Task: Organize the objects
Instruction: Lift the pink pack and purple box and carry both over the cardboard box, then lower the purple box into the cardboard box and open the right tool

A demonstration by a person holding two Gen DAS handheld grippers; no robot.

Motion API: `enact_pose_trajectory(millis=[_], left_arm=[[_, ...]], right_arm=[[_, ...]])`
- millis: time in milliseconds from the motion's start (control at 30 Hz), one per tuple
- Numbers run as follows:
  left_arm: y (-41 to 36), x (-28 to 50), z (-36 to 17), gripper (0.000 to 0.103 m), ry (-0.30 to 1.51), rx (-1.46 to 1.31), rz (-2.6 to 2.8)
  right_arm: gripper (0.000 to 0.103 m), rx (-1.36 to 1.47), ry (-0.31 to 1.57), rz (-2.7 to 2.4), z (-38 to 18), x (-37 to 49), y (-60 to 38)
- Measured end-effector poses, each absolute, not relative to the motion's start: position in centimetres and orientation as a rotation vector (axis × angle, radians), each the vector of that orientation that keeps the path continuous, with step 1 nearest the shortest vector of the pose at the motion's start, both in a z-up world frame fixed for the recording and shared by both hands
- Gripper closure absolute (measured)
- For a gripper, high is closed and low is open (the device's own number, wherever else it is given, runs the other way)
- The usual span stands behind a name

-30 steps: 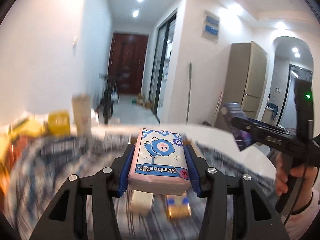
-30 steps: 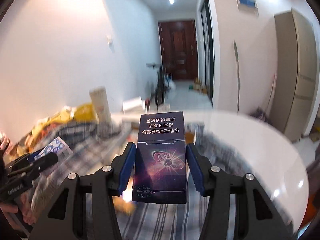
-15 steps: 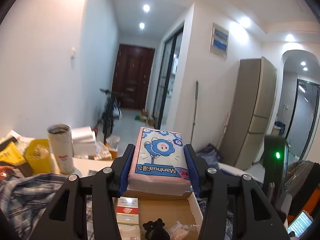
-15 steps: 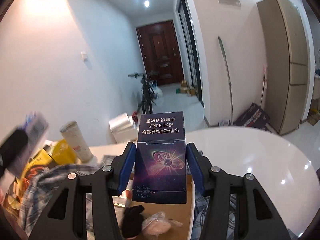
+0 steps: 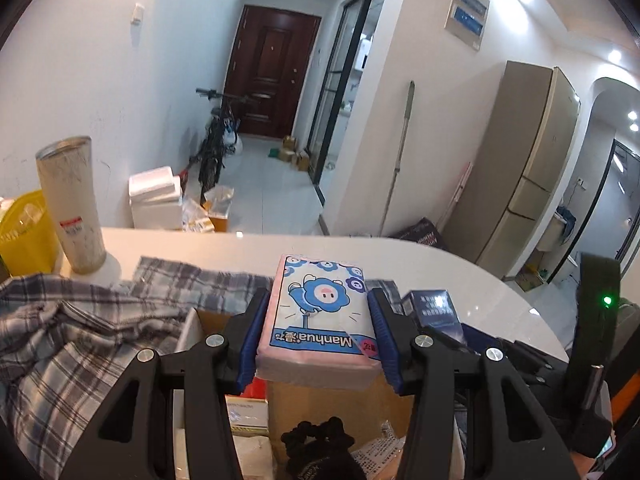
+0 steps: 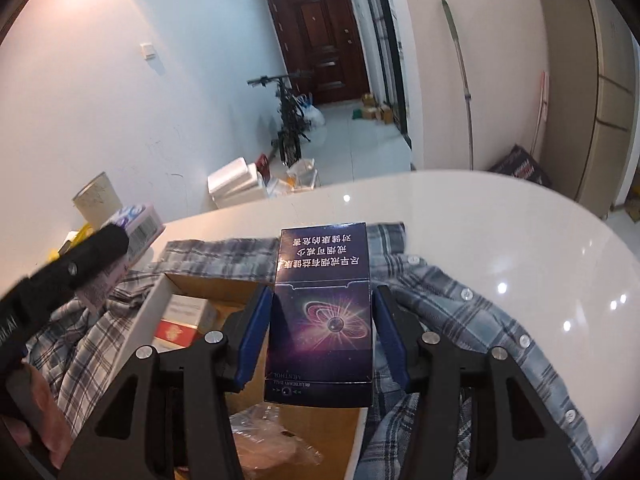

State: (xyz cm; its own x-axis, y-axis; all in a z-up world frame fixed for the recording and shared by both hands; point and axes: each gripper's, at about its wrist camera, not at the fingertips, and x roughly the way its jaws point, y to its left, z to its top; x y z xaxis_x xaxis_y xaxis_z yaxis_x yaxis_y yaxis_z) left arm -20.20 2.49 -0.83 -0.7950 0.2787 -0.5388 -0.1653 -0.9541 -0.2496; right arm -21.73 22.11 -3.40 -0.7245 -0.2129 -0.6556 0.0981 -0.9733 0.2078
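Observation:
My left gripper (image 5: pixel 318 332) is shut on a pink tissue pack (image 5: pixel 320 316) with a blue cartoon print and holds it above an open cardboard box (image 5: pixel 340 408). My right gripper (image 6: pixel 322 332) is shut on a dark blue cigarette box (image 6: pixel 322 320) and holds it above the same cardboard box (image 6: pixel 208 282). The cigarette box also shows at the right in the left wrist view (image 5: pixel 434 312). The tissue pack and left gripper show at the left in the right wrist view (image 6: pixel 132 228). The cardboard box holds small packets, a black hair tie (image 5: pixel 320 436) and a plastic bag (image 6: pixel 272 440).
The box lies on a plaid shirt (image 6: pixel 460 320) spread over a white round table (image 6: pixel 500 232). A tall metal tumbler (image 5: pixel 70 204) and a yellow container (image 5: pixel 20 232) stand at the table's far left. Beyond the table are a bicycle (image 5: pixel 216 140), foam boxes and a hallway door.
Both grippers have tilted down and moved over the open cardboard box, each still holding its item. The view has steadied after the earlier blur.

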Motion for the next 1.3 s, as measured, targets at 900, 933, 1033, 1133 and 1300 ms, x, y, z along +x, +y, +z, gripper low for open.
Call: enact_pose_trajectory(millis=[900, 933, 1033, 1133, 1300], left_arm=[[4.9, -20.6, -3.3, 0.052, -0.116, -0.927, 2.788], [4.8, -20.6, -3.3, 0.052, -0.125, -0.926, 2.789], [4.5, -20.5, -3.2, 0.052, -0.148, -0.92, 2.794], [4.6, -20.4, -3.1, 0.052, -0.142, -0.913, 2.796], [4.9, -20.3, -3.0, 0.052, -0.099, -0.893, 2.819]], right_arm=[[0.052, 1.217, -0.285, -2.671, -6.6, -23.8, 21.6], [0.051, 1.218, -0.294, -2.668, -6.5, -23.8, 21.7], [0.04, 1.203, -0.326, -2.654, -6.1, -23.6, 22.2], [0.028, 1.163, -0.314, -2.721, -5.0, -23.0, 23.0], [0.025, 1.053, -0.412, -2.805, -3.3, -22.2, 25.5]])
